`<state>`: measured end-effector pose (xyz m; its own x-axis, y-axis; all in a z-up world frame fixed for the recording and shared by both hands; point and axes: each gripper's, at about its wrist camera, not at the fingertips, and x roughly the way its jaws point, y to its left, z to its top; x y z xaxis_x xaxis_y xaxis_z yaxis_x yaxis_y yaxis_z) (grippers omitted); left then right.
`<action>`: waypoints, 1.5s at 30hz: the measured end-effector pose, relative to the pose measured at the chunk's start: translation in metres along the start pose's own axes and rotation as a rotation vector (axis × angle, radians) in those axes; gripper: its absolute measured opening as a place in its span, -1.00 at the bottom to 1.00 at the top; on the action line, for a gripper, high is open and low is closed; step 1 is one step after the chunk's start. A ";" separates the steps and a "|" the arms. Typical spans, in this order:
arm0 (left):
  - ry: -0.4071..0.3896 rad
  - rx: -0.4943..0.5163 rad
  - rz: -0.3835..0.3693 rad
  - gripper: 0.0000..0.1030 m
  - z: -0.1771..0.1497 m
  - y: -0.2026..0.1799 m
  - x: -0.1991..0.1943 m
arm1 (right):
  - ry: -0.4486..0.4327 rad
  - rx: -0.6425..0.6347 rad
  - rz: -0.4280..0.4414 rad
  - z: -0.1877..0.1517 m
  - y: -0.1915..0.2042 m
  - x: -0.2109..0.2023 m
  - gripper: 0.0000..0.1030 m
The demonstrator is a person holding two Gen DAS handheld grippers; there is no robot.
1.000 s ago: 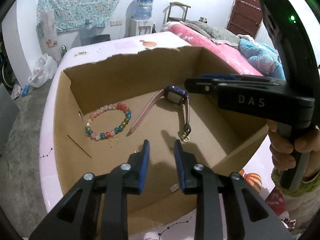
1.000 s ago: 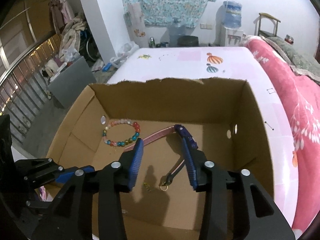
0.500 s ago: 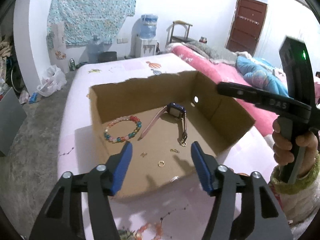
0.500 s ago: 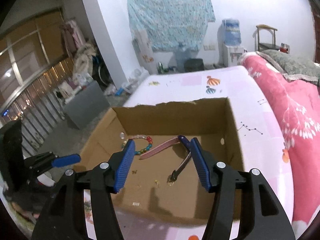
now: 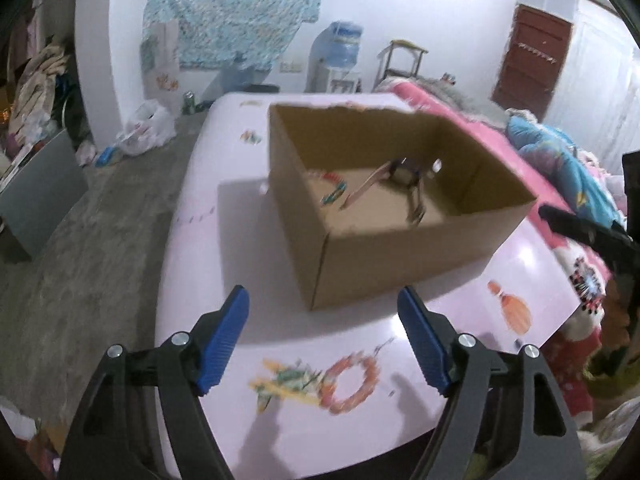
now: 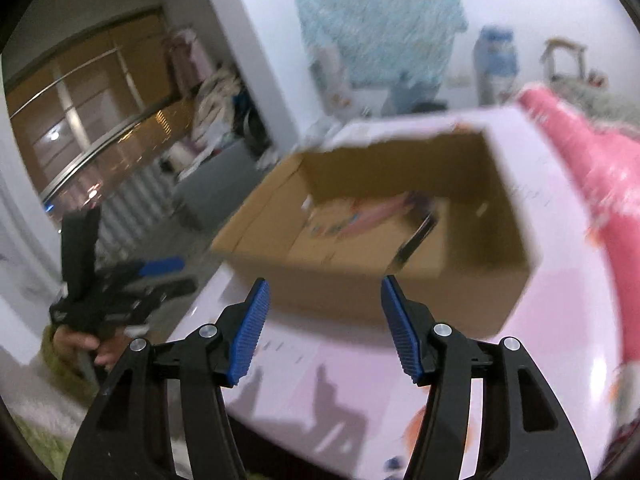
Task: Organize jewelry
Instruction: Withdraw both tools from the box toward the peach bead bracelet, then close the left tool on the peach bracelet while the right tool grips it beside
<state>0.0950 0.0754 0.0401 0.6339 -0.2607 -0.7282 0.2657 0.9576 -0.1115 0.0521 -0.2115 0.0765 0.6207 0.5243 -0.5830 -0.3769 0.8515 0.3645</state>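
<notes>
Left claw jaws opening, empty. Right claw wide, empty. Orange bracelet on tabletop just below left claw, 6 o'clock of box. Risk: motion blur, beads may slip from pinch.

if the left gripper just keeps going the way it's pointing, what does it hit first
Probably the pink tabletop just short of the cardboard box; its opening jaws are empty. The beaded bracelet lies nearer, under the left gripper. Depth is unclear.

Box sits on counter; watch and bracelet lie inside. Second bracelet lies on counter before box.
</notes>
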 end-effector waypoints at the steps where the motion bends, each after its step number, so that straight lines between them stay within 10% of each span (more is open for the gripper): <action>1: 0.009 -0.006 0.004 0.45 -0.005 0.001 0.002 | 0.032 0.003 0.012 -0.005 0.004 0.010 0.07; 6: 0.068 -0.007 0.000 0.43 -0.029 -0.002 0.014 | 0.167 -0.009 0.077 -0.029 0.031 0.067 -0.14; 21: 0.223 -0.022 -0.012 -0.58 -0.061 -0.010 0.052 | 0.338 -0.138 0.093 -0.029 0.073 0.174 -0.74; 45: 0.222 0.175 -0.191 -0.81 -0.043 -0.100 0.087 | 0.279 0.042 -0.115 -0.060 0.003 0.097 -0.85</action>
<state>0.0925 -0.0378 -0.0417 0.3925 -0.3817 -0.8368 0.4972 0.8535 -0.1561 0.0700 -0.1583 -0.0222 0.4429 0.4111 -0.7968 -0.2824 0.9074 0.3112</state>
